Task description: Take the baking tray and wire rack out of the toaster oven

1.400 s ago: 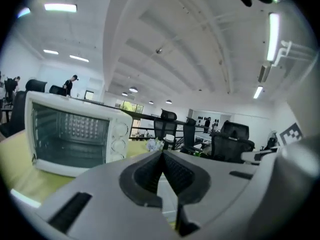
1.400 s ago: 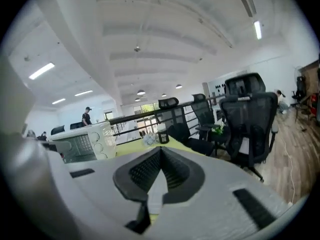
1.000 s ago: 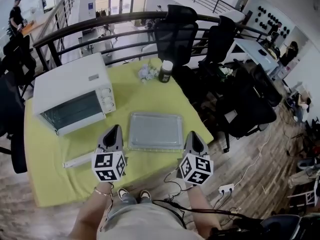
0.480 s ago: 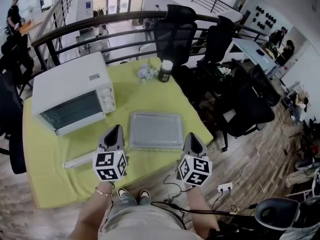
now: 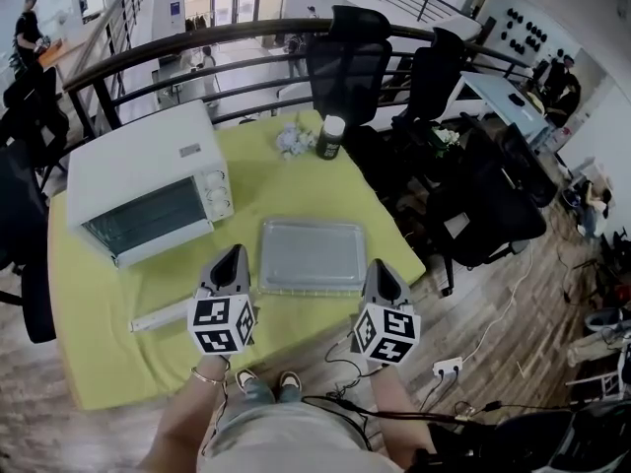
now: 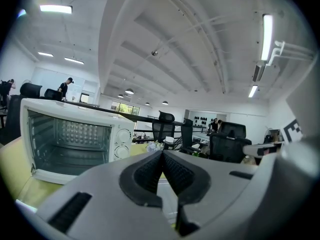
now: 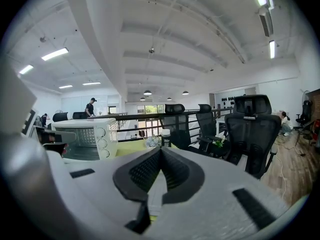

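Note:
The white toaster oven (image 5: 148, 190) stands at the back left of the green table (image 5: 99, 353). Its dark inside shows in the left gripper view, toaster oven (image 6: 75, 139), and I make out no rack in it. The grey baking tray (image 5: 314, 254) lies flat on the cloth at the middle front, between my two grippers. I cannot tell whether a wire rack lies on it. My left gripper (image 5: 234, 255) hovers just left of the tray, shut and empty. At the tray's right front corner my right gripper (image 5: 380, 267) is also shut and empty. The closed jaws show in both gripper views: left gripper (image 6: 161, 154), right gripper (image 7: 161, 150).
A white bar (image 5: 161, 315) lies on the cloth in front of the oven. A dark jar with a white lid (image 5: 330, 138) and a small bunch of flowers (image 5: 293, 142) stand at the far edge. Black office chairs (image 5: 345, 67) and a railing (image 5: 197, 47) lie beyond the table.

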Demonstrator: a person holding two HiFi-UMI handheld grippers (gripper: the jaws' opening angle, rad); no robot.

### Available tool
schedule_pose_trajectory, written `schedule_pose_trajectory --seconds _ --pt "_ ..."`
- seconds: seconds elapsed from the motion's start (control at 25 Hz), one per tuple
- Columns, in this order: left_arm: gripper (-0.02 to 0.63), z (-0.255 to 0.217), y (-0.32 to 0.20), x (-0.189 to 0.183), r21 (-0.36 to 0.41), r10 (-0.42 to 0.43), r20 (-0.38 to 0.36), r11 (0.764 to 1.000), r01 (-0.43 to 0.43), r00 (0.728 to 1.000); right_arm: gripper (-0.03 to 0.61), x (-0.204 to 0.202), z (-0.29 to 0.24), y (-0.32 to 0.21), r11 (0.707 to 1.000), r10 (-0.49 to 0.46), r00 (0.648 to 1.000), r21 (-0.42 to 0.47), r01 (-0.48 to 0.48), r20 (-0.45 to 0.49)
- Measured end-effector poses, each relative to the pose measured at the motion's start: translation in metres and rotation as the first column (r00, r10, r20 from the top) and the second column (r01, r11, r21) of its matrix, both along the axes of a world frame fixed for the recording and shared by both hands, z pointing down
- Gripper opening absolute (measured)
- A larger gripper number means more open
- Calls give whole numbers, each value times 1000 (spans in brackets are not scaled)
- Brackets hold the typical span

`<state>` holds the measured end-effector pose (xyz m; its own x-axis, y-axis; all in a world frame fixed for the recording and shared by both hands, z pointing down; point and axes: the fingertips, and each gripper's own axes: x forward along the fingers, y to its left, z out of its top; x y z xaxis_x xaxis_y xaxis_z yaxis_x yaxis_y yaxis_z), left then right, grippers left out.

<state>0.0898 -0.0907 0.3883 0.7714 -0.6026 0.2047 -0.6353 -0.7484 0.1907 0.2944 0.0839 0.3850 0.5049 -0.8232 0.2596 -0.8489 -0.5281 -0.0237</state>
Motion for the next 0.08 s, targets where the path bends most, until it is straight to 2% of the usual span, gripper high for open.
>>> schedule_pose_trajectory --seconds 0.08 --pt "3 1 -2 -2 -4 -1 3 1000 1 1000 2 -1 0 -1 1000 0 1000 0 0 3"
